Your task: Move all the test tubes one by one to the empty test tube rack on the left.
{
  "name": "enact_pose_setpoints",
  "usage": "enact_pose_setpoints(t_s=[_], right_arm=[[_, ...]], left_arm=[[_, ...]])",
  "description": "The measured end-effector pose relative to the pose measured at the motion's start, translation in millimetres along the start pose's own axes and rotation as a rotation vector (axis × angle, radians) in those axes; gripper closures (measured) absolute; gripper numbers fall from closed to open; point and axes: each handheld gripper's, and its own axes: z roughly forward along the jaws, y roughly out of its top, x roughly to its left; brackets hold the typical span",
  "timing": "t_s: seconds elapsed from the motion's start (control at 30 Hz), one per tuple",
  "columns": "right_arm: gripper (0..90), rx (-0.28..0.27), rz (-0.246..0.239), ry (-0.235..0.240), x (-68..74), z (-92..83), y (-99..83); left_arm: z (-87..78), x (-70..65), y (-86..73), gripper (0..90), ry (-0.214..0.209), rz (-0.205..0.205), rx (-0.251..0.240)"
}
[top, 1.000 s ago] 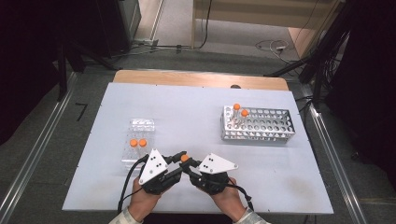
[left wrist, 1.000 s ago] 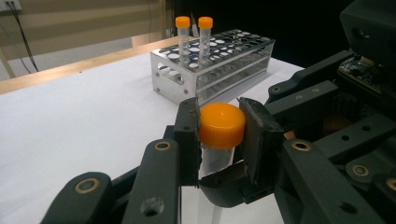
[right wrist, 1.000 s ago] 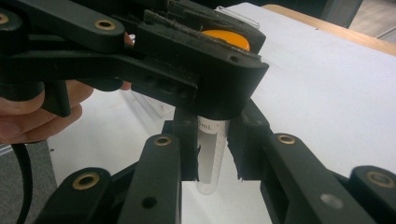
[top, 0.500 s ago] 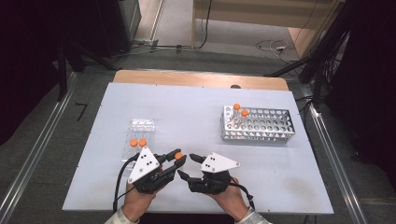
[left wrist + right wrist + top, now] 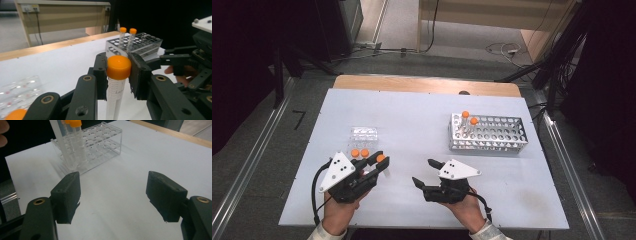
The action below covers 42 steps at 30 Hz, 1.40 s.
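Observation:
A clear tube with an orange cap stands upright between the jaws of my left gripper, which is shut on it just under the cap, above the table's front left. To its right my right gripper points left; its jaws have just been opening and now stand wide apart with nothing between its pads. A grey metal rack at the right holds two orange-capped tubes. A clear plastic rack at the left holds two more orange-capped tubes.
The white table top has open room in its middle and along the front right. A wooden strip runs along the far edge. Metal rails flank the table on both sides.
The two grippers were close together around the tube. The right gripper's jaws have opened off it, and the left gripper has moved left and slightly up with the tube in it.

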Motion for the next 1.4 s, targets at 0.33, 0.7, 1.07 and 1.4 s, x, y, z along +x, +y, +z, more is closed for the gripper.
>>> enact_pose_setpoints(t_s=[0.33,0.7,1.07,1.4], right_arm=[[27.3,-0.004,0.009,-0.022,-6.9,-4.5,-1.8],[27.6,-0.006,0.012,-0.026,-7.7,-5.6,-1.9],[28.4,-0.01,0.015,-0.029,-8.3,-6.7,-2.1],[28.5,-0.011,0.013,-0.03,-8.6,-7.4,-2.4]], left_arm=[[-15.7,21.0,2.8,70.0,0.095,-0.015,-0.01],[-17.0,28.6,1.2,70.0,0.158,0.008,-0.002],[-14.3,33.5,-6.1,69.9,0.182,-0.001,0.015],[-8.0,30.8,-15.9,69.5,0.19,0.001,0.046]])
